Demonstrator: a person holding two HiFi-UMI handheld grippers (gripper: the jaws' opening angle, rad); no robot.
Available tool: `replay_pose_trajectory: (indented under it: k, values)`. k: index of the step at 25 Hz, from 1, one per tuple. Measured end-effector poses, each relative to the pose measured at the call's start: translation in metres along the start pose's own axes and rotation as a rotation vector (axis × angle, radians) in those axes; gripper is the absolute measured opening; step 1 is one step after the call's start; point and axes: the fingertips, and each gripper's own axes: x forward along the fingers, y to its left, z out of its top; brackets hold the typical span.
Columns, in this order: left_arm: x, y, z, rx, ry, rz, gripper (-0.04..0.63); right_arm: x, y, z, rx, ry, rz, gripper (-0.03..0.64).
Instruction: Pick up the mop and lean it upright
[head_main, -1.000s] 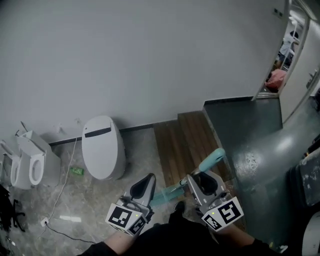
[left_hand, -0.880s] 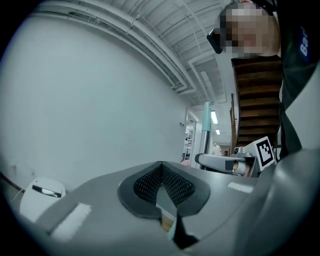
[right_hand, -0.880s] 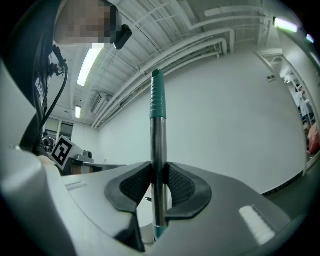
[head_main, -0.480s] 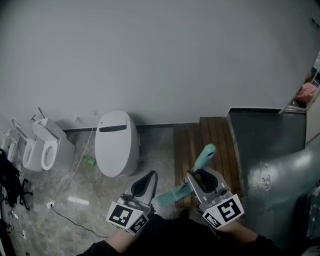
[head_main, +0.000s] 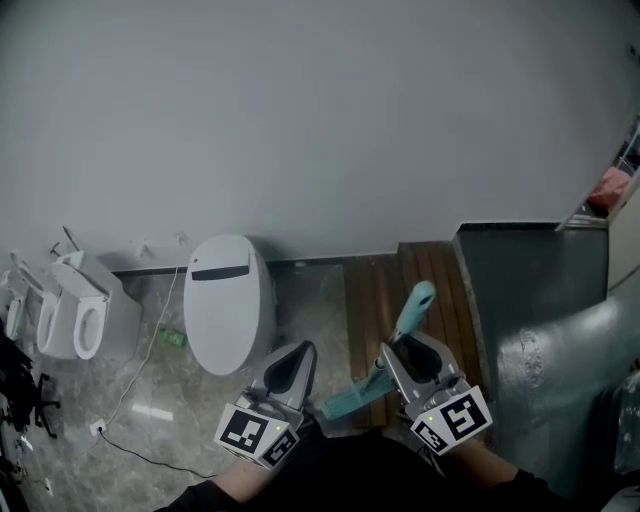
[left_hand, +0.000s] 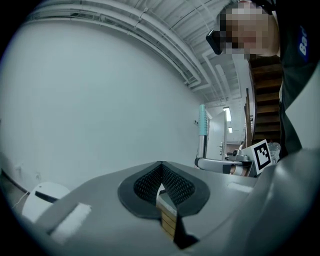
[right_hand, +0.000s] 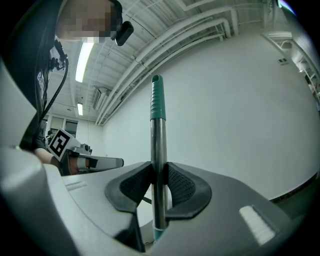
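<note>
The right tongs (right_hand: 159, 180) were clamped on the mop (right_hand: 158, 145). Their ribbed pads pinched its metal shaft (right_hand: 159, 150) just below the teal grip (right_hand: 157, 100), and the pole ran straight across the jaws with the grip end uppermost. A hold that high on the pole probably served to steer the top end, which is the part that has to come to rest against something.

In the head view the pole slanted down from the grip, through the tongs, into a teal lower section. It then passed out of sight under the person's body, so the mop head could not be seen, nor whether it touched the floor (head_main: 150, 400).

The left tongs (left_hand: 161, 175) were closed with nothing between them. They were carried level just beside the right ones, apparently idle because one grip was enough for so light a pole.

Both pointed toward the plain grey wall (head_main: 300, 120). The bare stretch above the wooden step (head_main: 375, 290), to the right of the white toilet (head_main: 228, 300), looked the likeliest place to lean the mop. It had not yet been set there.
</note>
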Motion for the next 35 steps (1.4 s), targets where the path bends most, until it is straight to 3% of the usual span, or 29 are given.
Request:
replay_pose_trajectory:
  k: [8,15,22,35]
  values:
    - [0.035,0.06,0.014,-0.015,0.014,-0.117,0.012,0.062,-0.011,-0.001,0.014,0.023,-0.108,0.101]
    - [0.045,0.135,0.019,-0.056,0.019,-0.146,0.012,0.135,-0.016,-0.005,0.015,0.043,-0.167,0.101]
    - [0.034,0.215,0.029,-0.097,0.018,-0.079,0.012,0.21,-0.025,0.006,-0.012,0.028,-0.207,0.101]
    - [0.08,0.279,0.05,-0.071,0.019,0.062,0.012,0.328,-0.089,-0.019,-0.015,0.051,-0.127,0.101]
